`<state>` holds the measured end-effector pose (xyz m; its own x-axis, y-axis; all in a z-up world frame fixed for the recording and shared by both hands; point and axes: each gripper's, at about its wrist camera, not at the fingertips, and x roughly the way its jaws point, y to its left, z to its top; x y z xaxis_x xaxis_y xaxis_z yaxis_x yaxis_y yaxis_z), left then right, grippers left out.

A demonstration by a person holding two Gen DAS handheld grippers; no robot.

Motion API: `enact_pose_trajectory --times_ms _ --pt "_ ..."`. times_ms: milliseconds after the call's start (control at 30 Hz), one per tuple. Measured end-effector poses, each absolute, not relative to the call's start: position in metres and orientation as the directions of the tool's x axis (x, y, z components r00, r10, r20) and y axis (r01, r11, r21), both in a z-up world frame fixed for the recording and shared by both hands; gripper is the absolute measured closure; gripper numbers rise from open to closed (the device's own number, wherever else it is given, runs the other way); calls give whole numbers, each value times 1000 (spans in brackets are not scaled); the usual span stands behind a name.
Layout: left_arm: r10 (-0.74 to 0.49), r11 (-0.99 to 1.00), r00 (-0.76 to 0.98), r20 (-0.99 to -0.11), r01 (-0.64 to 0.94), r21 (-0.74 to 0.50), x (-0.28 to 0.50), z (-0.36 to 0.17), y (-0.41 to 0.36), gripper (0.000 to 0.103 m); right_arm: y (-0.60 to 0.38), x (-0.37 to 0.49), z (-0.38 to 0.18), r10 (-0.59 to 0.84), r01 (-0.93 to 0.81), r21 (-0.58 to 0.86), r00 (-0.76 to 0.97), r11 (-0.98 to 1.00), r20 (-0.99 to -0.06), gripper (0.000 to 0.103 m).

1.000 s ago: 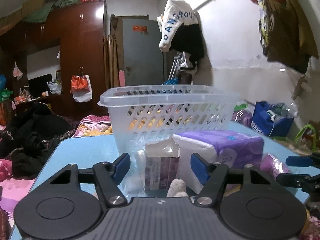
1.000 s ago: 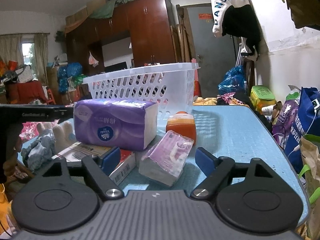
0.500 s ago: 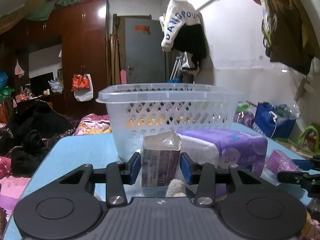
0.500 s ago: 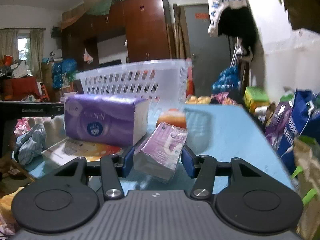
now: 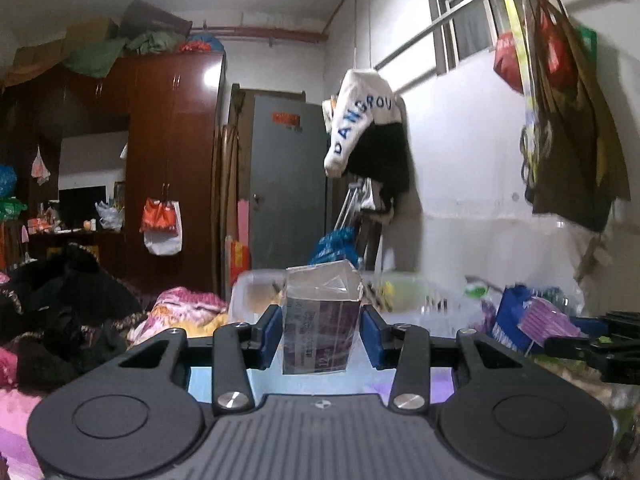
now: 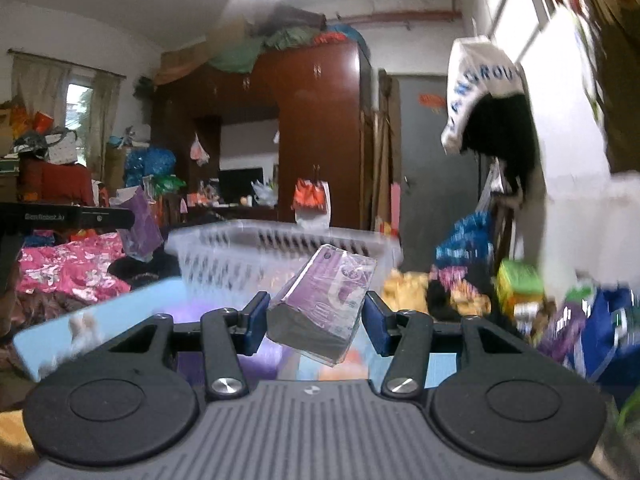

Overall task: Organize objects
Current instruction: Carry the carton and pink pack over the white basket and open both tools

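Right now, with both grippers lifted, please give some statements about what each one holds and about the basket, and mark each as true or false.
1. The left gripper is shut on an upright purple pack. True.
2. The right gripper is open. False: it clamps a tilted purple tissue pack.
3. The white basket lies beyond both grippers. True.
4. The tissue pack rests in the basket. False: it is in the air.

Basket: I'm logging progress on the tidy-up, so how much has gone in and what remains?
Done: the basket seems to hold something yellowish; blur hides what. In hand: the left tool grips an opened purple carton, the right tool a tilted purple pack, both lifted in front of the basket. Left: dropping both in; blurred purple and orange shapes remain on the table.
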<state>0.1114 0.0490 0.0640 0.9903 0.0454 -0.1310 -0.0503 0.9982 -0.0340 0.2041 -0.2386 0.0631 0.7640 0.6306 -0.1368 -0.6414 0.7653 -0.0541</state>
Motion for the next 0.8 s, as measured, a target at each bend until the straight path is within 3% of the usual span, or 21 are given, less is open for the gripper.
enact_pose_trajectory --times_ms 167,367,433,667,800 --pt "47 999 982 -182 -51 -16 164 108 47 57 -193 259 104 631 -650 -93 757 754 -170 49" --pt "104 994 917 -384 -114 -2 258 106 50 57 -143 345 97 568 -626 -4 710 780 -417 49" --pt "98 993 895 -436 -117 -17 278 97 56 57 -136 357 89 553 -625 -6 696 781 -459 49" --pt "79 994 829 -554 -111 -25 305 76 70 57 -122 375 69 520 -617 -13 674 787 -525 49" --pt "67 993 822 -565 -109 -41 308 65 73 56 -118 372 69 503 -620 -43 674 784 -542 49"
